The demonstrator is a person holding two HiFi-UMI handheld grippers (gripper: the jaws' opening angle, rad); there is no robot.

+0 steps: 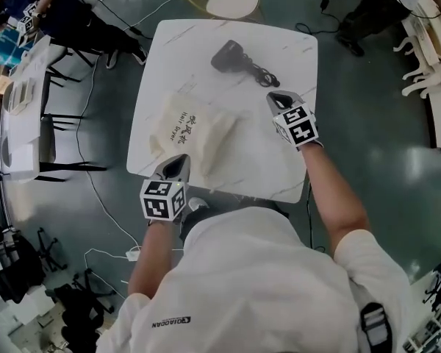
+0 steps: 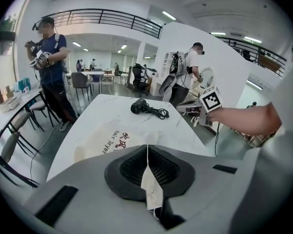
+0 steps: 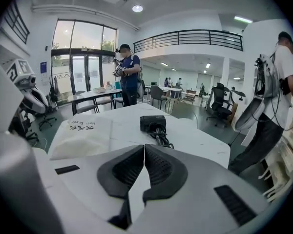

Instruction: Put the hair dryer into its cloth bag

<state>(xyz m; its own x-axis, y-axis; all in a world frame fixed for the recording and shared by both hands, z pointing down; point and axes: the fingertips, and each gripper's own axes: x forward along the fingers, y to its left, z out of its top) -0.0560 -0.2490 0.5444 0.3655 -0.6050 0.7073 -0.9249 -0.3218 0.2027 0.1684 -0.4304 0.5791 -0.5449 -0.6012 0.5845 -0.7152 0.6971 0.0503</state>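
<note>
Left gripper view: left gripper (image 2: pixel 147 152) pinches limp bag (image 2: pixel 107 140); right gripper (image 3: pixel 144 150) pressed together, empty; rigid hair dryer (image 3: pixel 152 123) ahead, grip near cord (image 3: pixel 161 139)

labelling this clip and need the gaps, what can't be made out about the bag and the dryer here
- Mouth of the cloth bag: in the head view the left tool covers its near edge, so the open end is unclear.
- The cream strip pinched in the left tool: in the left gripper view the tool's body hides whether it joins the bag.
- Plug of the hair dryer: too small within the coiled cord in every view.
</note>
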